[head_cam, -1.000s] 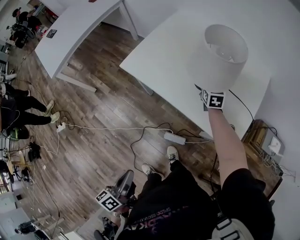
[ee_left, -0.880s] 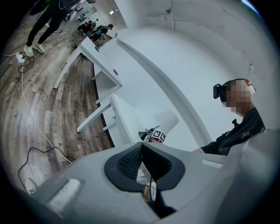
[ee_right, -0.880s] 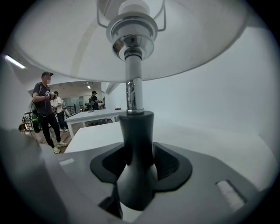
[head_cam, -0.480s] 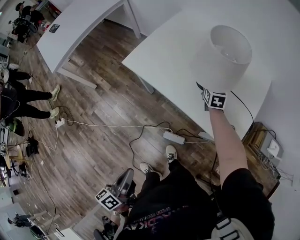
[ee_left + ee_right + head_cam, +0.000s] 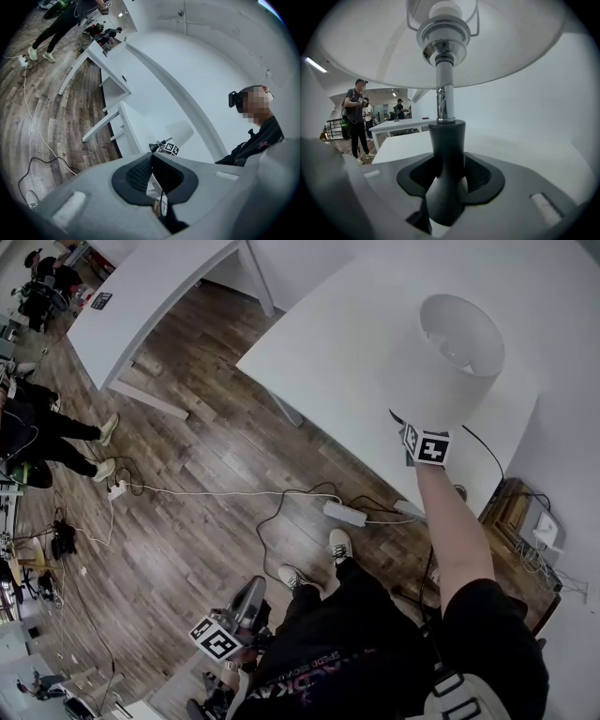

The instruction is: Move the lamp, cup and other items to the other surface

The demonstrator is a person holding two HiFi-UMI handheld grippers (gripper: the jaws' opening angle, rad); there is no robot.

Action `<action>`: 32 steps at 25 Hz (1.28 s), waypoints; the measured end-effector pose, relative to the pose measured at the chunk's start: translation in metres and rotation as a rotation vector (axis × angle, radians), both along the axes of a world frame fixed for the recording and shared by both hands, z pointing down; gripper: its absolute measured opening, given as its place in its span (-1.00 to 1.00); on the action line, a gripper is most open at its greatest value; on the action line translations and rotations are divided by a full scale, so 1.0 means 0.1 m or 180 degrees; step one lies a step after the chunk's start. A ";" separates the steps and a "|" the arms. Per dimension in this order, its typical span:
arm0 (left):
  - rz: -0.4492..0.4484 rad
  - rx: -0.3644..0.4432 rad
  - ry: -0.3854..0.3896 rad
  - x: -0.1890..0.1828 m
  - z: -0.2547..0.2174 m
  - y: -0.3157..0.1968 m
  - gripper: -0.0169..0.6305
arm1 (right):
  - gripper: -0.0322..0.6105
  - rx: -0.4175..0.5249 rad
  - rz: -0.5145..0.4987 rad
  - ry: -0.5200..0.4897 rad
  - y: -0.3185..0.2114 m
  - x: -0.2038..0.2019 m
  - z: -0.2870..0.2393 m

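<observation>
A table lamp (image 5: 450, 352) with a white drum shade, a chrome stem and a dark grey tapered neck is seen over the large white rectangular table (image 5: 319, 352), towards that table's near right edge. The lamp is kept upright. Its foot is hidden under the shade in the head view, so it cannot be told whether it rests on the tabletop.

The right gripper (image 5: 419, 439) is reached in at the table's near edge, below the shade. In the right gripper view its black ribbed pads (image 5: 480, 176) are pressed against the dark neck from both sides, so the lamp is pinched there, just under the chrome stem.

The left gripper (image 5: 253, 594) is held low over the dark wooden plank floor (image 5: 206, 474), well away from the table, beside the person's leg. Its jaws are pressed together with nothing between them.

A thin black cable (image 5: 483, 451) is draped off the table's near right corner. A white power strip (image 5: 345, 514) lies on the floor just in front of the table. A second white table (image 5: 150, 296) stands beyond the table's left side.
</observation>
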State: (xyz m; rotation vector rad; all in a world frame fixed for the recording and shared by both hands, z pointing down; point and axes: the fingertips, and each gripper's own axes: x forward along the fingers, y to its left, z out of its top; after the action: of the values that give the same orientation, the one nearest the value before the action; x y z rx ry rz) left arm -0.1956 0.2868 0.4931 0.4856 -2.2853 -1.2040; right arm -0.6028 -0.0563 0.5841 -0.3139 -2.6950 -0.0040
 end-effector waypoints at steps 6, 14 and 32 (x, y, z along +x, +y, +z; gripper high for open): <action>0.0120 0.0035 -0.0058 -0.04 0.01 0.00 -0.95 | -0.39 0.0065 0.0025 -0.0076 -0.07 0.16 -0.17; 0.0337 0.0100 -0.0187 -0.11 -0.05 0.00 -0.95 | -0.38 0.0110 0.0084 -0.0089 -0.21 0.42 -0.32; 0.0991 0.0359 -0.0465 -0.05 -0.23 0.17 -0.95 | -0.38 0.0059 0.0728 -0.0271 -0.63 1.42 -1.06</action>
State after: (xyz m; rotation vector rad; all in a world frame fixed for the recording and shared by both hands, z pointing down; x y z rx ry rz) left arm -0.2008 0.3042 0.4703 0.9609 -2.1628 -1.1743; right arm -0.4603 -0.1195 0.4785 0.0014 -2.7979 0.0255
